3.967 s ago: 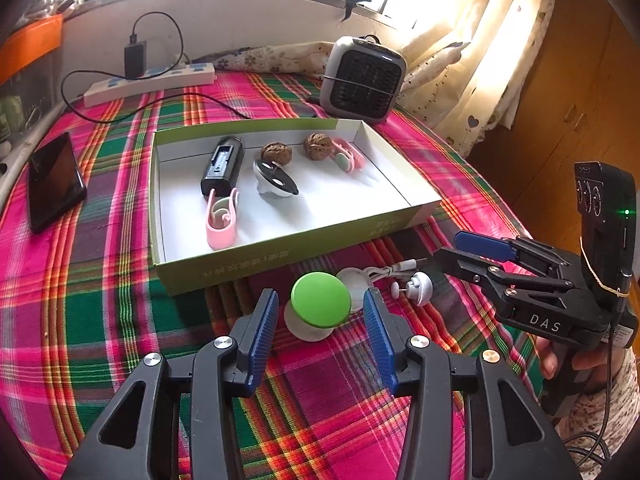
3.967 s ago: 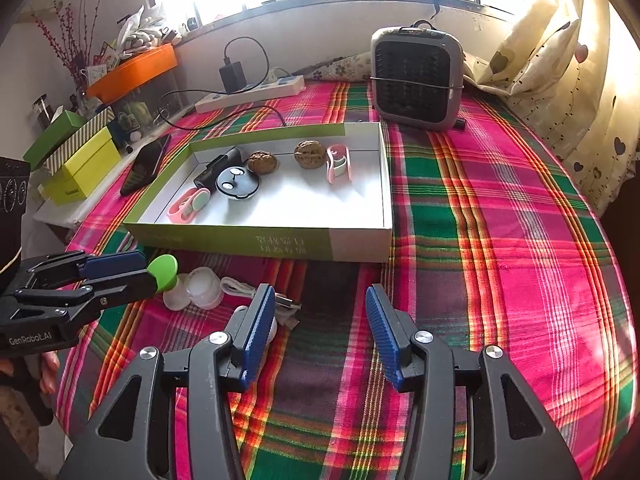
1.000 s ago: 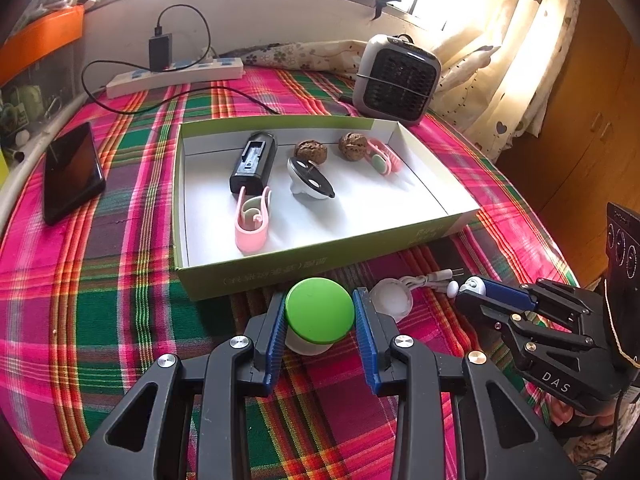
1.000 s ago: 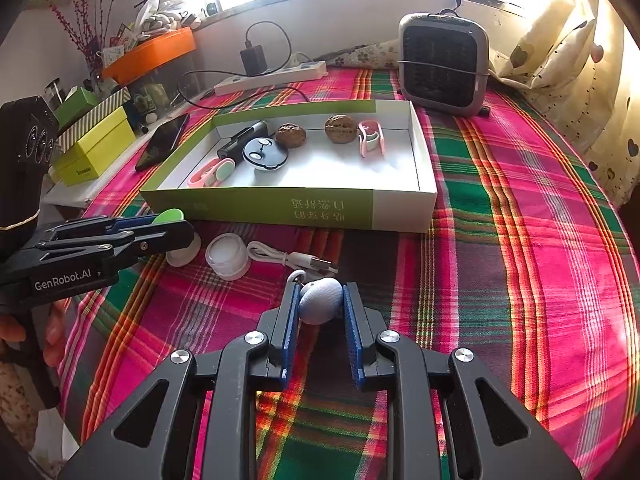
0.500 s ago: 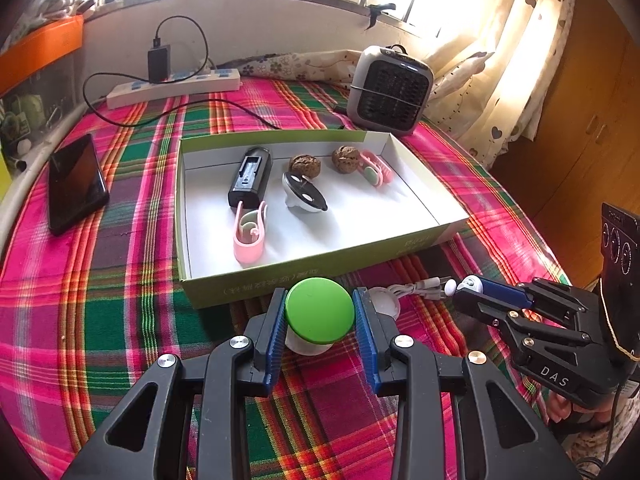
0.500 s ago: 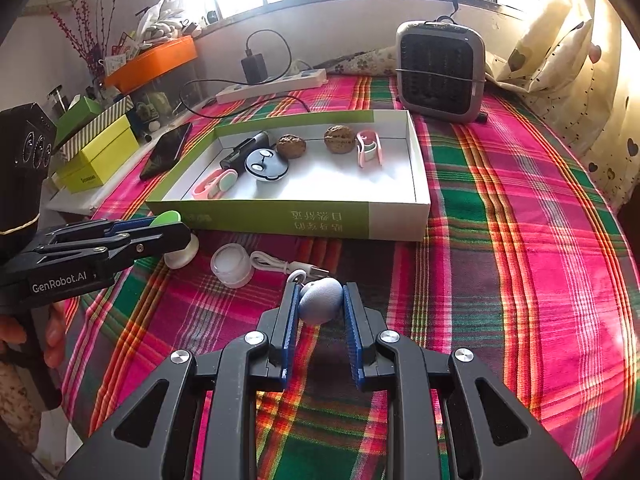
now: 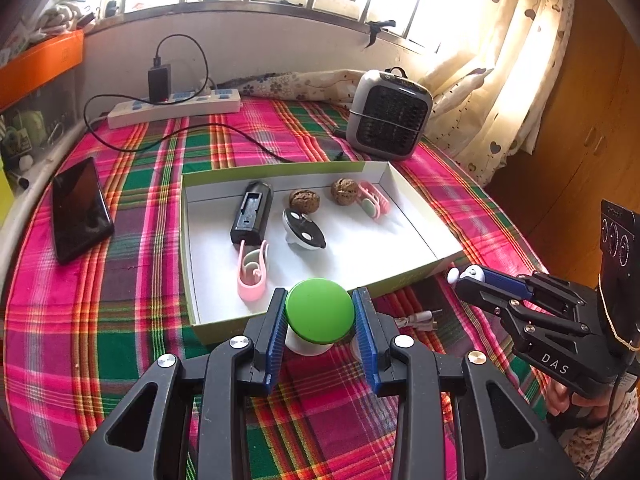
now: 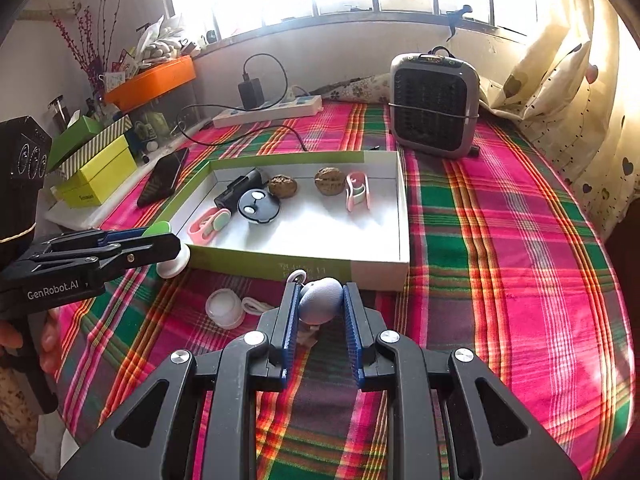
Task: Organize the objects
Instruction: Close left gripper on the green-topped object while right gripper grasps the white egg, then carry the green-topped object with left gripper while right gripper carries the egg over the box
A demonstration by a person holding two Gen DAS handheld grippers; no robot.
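Green and round, the cap of a small white-based gadget (image 7: 319, 312) sits clamped between the blue pads of the left claw (image 7: 320, 320), lifted just in front of the near wall of the open box (image 7: 416, 276). The right claw (image 8: 319, 304) is closed on a pale blue egg-shaped piece (image 8: 321, 300), also raised before that near wall; both point down at a slant. On the plaid cloth below lie a white round puck (image 8: 224, 307) and a cable (image 7: 416, 322), close to the box's near edge. Inside the box: a black device (image 7: 251, 213), a pink clip (image 7: 252, 272), a black-and-white disc (image 7: 304, 234), two walnuts (image 7: 305, 201), another pink clip (image 7: 374, 199). A phone (image 7: 80, 208) lies by the surface's left edge; a heater (image 7: 388, 116) and power strip (image 7: 176, 108) stand along the far edge.
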